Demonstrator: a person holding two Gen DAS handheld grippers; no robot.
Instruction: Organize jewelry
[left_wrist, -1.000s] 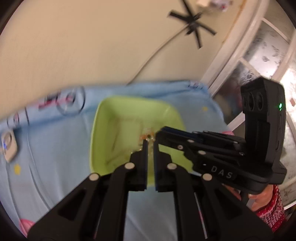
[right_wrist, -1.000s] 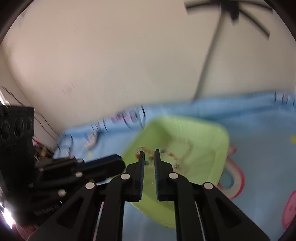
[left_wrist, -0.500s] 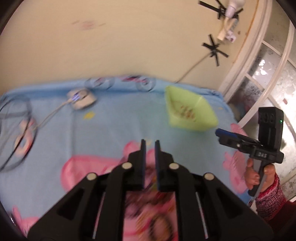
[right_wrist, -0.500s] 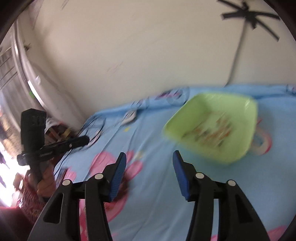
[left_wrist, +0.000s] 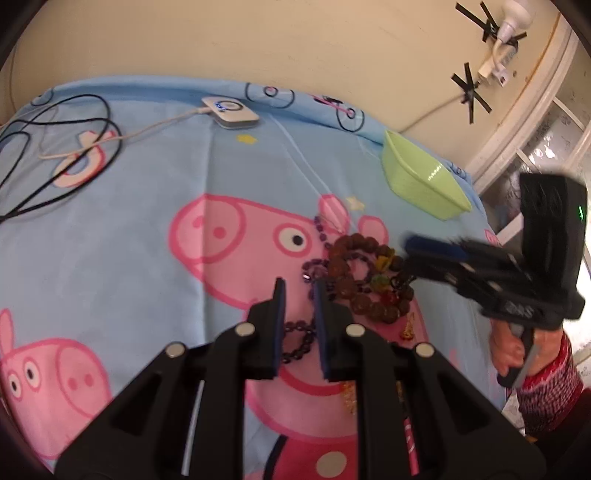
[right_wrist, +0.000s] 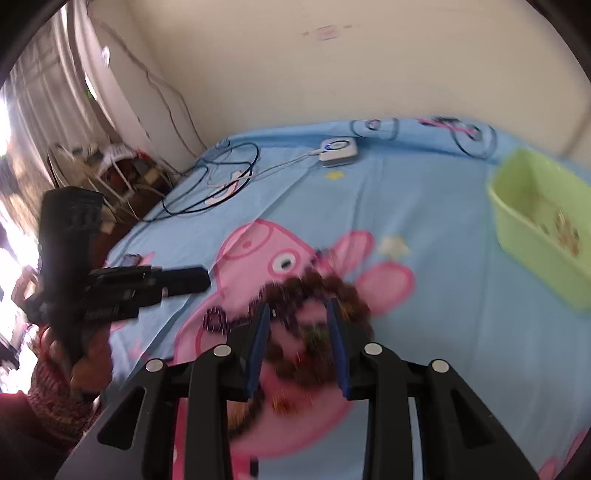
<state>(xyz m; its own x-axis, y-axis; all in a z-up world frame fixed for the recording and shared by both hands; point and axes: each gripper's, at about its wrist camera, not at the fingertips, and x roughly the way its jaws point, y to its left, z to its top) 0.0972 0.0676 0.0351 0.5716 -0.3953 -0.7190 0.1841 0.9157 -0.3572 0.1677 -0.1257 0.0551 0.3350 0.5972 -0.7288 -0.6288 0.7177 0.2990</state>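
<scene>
Beads: round, brown, knobbly coil on cloth | left fingers narrow gap | right fingers wide

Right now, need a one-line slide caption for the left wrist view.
Left claw open above purple bead strand; right claw reaches the brown bead bracelet; green bin waits behind.

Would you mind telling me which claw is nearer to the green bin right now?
Right. The right claw hovers over the brown bead bracelet, on the side toward the green bin. The left claw sits farther back, above the purple bead string.
</scene>
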